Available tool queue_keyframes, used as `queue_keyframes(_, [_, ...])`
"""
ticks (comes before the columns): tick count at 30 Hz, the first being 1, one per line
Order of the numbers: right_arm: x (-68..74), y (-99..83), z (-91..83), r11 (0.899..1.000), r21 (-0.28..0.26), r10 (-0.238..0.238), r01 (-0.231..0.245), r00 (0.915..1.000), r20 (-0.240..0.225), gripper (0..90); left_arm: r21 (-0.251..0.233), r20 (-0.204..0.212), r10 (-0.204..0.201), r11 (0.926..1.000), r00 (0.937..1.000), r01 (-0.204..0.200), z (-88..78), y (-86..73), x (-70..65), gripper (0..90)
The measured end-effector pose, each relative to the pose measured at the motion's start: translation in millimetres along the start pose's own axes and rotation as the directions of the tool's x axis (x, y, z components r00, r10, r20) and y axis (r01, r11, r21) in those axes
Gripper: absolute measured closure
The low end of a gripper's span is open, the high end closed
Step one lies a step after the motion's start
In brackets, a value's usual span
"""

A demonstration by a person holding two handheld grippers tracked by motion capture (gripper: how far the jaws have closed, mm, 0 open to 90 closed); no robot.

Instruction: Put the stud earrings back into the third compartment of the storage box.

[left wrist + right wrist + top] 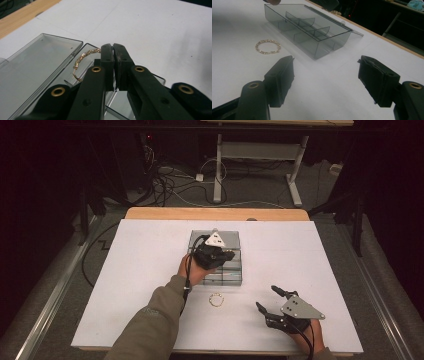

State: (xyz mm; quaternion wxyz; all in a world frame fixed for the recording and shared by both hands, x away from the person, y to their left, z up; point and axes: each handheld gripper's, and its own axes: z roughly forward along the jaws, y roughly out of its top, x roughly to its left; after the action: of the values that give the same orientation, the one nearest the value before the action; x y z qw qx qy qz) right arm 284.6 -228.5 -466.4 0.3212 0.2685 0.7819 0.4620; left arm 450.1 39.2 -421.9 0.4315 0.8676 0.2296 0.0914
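Right gripper (270, 299) sits nearest the person, low over the white table sheet (140, 285), jaws spread wide with nothing between them; the hand behind it is cut off by the lower frame edge in the high view. In the right gripper view a closed gold chain bracelet (267, 46) lies flat on the sheet ahead of the left-hand jaw, just beside the near wall of the clear smoke-grey compartment box (312, 32), not touching it. Left gripper (114, 56) is farther out, over the box, jaws pressed together on a second gold chain (83, 57); the chain curves out to the left of the fingertips and hangs above the open compartments, its gripped end hidden between the pads. Which compartment lies beneath it cannot be told. The box's hinged lid (37, 62) lies open flat beyond. In the high view the left hand (192, 270) and gripper body cover most of the box interior.
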Motion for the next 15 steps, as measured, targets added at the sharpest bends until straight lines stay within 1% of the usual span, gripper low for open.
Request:
queue_keyframes(4, [-0.4,-0.3,-0.6,1.000,-0.003,-0.001,0.001,1.0000,0.001,29.4,0.014,-0.001,-0.017,0.9998,0.9999,0.017,8.8,1.5,2.6,84.5])
queue_keyframes(8, [-0.7,-0.7,-0.5,1.000,-0.002,0.000,0.000,1.0000,0.000,29.5,0.029,-0.011,-0.011,0.9995,0.9999,0.012,14.3,3.4,3.5,84.4])
queue_keyframes(13, [-0.7,-1.2,-0.1,1.000,0.000,0.004,-0.004,1.0000,-0.001,29.6,0.048,-0.014,-0.029,0.9984,0.9995,0.030,22.2,0.9,7.0,84.4])
queue_keyframes(15, [-0.5,-1.4,0.0,1.000,0.001,0.003,-0.003,1.0000,-0.001,29.6,0.051,-0.024,-0.023,0.9984,0.9995,0.024,23.4,1.6,6.9,84.2])
